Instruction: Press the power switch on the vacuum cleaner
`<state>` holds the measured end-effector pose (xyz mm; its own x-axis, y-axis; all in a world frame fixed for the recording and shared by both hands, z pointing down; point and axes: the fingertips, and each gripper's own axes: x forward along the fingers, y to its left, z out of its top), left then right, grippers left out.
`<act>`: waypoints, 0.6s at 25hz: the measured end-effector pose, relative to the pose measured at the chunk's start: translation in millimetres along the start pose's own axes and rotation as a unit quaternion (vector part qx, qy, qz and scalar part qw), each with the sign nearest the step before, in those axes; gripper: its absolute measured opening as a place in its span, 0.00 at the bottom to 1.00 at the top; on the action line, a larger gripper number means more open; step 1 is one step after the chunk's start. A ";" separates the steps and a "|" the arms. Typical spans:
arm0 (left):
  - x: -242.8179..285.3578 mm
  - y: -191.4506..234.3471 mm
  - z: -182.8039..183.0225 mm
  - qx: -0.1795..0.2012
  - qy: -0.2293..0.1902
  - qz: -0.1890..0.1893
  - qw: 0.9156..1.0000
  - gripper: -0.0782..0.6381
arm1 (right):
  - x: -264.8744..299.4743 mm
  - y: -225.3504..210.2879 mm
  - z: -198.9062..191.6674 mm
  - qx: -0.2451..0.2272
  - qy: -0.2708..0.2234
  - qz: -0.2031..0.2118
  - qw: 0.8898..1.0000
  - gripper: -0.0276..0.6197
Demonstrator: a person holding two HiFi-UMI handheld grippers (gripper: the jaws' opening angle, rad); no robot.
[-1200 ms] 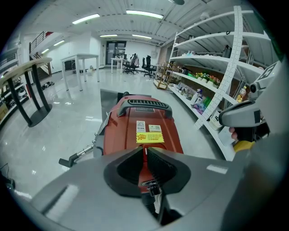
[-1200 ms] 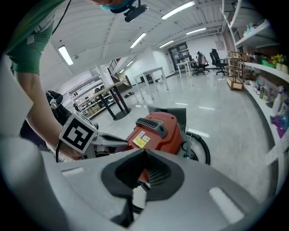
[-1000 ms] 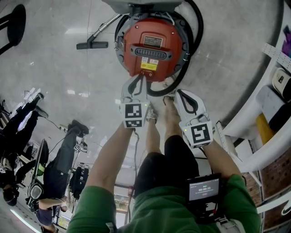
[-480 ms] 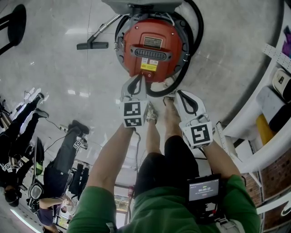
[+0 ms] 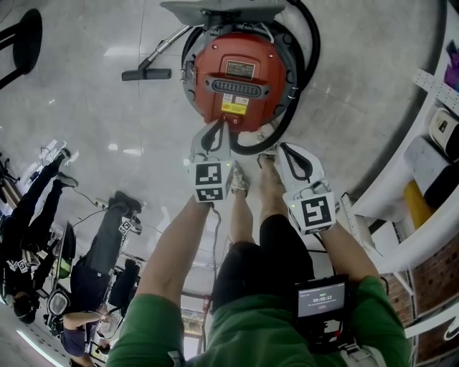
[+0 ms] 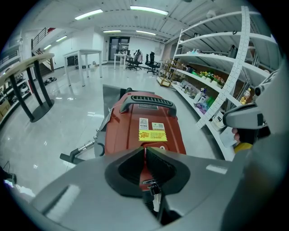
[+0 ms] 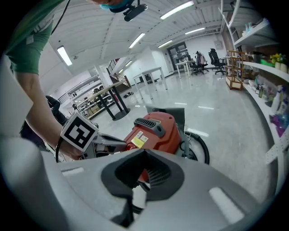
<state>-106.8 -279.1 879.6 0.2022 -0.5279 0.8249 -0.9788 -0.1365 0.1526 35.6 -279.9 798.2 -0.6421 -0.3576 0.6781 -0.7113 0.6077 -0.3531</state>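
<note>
A: Located vacuum cleaner (image 5: pixel 240 79)?
B: Yep, red, on floor (image 5: pixel 107 107) straight ahead.
A: Grippers?
B: Reading left gripper (image 5: pixel 215 129) closed, empty, tips at its near edge. Same reading on right gripper (image 5: pixel 280 148): closed, empty, just beside.

The room is bright. Long white lamps (image 6: pixel 146 8) on the ceiling give the light. The shiny floor (image 5: pixel 93 93) throws back pale spots of glare. Shadows are soft and faint. The red vacuum cleaner (image 5: pixel 240 72) looks sharp and clear. Both gripper views are round with black corners, and straight things like the shelves (image 6: pixel 212 61) bend near the edges. The head view stretches things at its sides too.
</note>
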 end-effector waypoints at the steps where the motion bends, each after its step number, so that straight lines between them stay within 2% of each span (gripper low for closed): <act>1: 0.1 0.1 0.0 0.000 0.000 0.000 1.000 0.14 | -0.2 -0.1 -0.1 -0.002 -0.001 0.001 1.000 0.05; 9: 0.3 -0.2 -0.6 0.000 0.013 0.004 1.000 0.14 | -5.7 0.4 4.4 -0.005 -0.006 0.002 1.000 0.05; 15: -5.4 6.0 5.8 0.009 0.014 0.024 1.000 0.13 | -16.2 -0.5 15.9 -0.015 -0.013 -0.002 1.000 0.05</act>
<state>-113.6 -281.9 873.0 0.1545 -0.5098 0.8463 -0.9864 -0.1280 0.1030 41.9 -285.7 777.1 -0.6475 -0.3784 0.6615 -0.7049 0.6272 -0.3313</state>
